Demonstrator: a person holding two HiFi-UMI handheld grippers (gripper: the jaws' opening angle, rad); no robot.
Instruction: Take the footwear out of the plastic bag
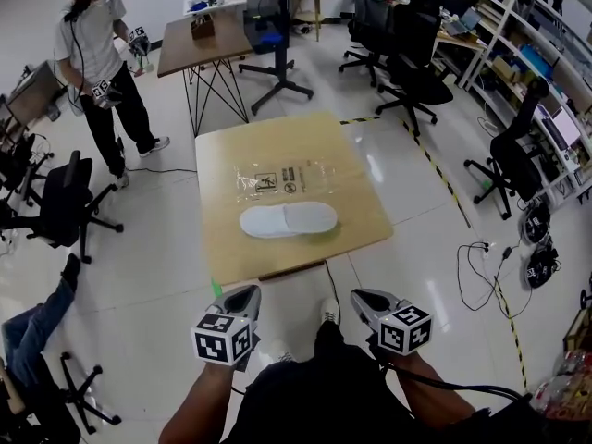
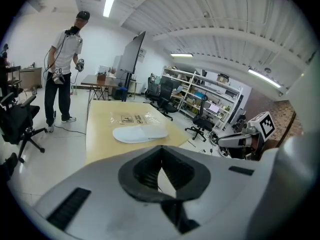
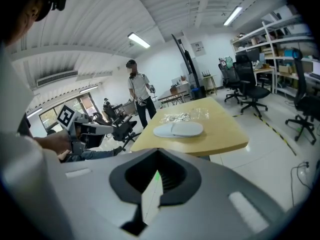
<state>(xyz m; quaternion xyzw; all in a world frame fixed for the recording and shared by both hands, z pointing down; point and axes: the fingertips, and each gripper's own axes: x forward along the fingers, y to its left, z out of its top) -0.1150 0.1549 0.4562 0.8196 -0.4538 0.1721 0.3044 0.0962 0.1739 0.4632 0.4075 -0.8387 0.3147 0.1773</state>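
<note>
A pair of white slippers (image 1: 289,220) lies flat on the wooden table (image 1: 361,225), side by side and toe to heel. Just behind them lies the clear plastic bag (image 1: 277,181), flat, with black print on it. My left gripper (image 1: 242,296) and right gripper (image 1: 363,300) are both held back off the table's near edge, close to my body. Both are shut with nothing between the jaws. The left gripper view shows the slippers (image 2: 140,133) and the bag (image 2: 131,119) ahead, beyond the shut left gripper (image 2: 161,171). The right gripper view shows the slippers (image 3: 178,129) beyond the shut right gripper (image 3: 156,184).
A person (image 1: 97,72) stands at the far left holding grippers, next to a second table (image 1: 199,44). Black office chairs (image 1: 65,206) stand at the left and at the back right (image 1: 407,54). Cables (image 1: 490,266) lie on the floor at the right, beside shelves (image 1: 546,72).
</note>
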